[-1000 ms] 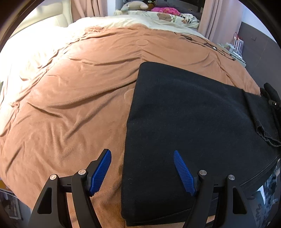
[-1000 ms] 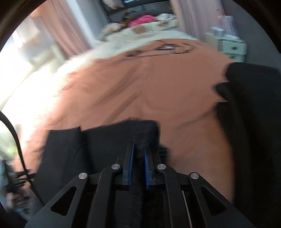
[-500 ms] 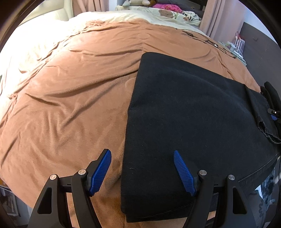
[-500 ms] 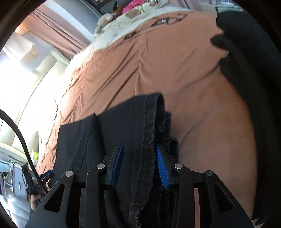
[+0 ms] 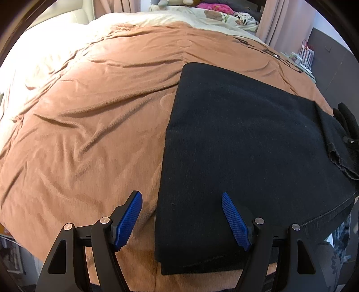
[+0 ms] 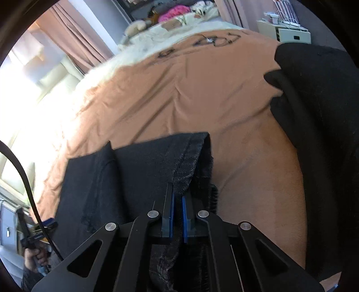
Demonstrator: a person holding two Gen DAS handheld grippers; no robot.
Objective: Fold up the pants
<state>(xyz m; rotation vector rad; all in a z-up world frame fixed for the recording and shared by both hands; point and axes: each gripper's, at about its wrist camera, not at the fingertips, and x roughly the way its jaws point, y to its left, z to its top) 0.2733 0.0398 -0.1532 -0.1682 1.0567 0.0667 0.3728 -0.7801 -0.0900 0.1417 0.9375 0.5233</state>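
Note:
Black pants (image 5: 242,143) lie folded flat on a brown blanket (image 5: 89,125) over a bed. My left gripper (image 5: 181,220) hovers open over the near left corner of the pants, its blue pads straddling the fabric edge without touching it. In the right wrist view the hem end of the pants (image 6: 157,166) lies folded back, and my right gripper (image 6: 177,215) is shut on the hem fabric, which is pinched between the blue pads. The right gripper also shows as a dark shape (image 5: 347,125) at the far right of the left wrist view.
Cream bedding and soft toys (image 5: 211,9) lie at the head of the bed. Pink curtains (image 6: 74,38) hang behind. A white bedside cabinet (image 6: 285,31) stands at the right. A dark garment or sleeve (image 6: 318,112) fills the right of the right wrist view. A hand (image 6: 33,258) shows at lower left.
The right gripper opened briefly around the pants hem half a second ago and has now closed on it again. The left gripper has stayed open over the same corner.

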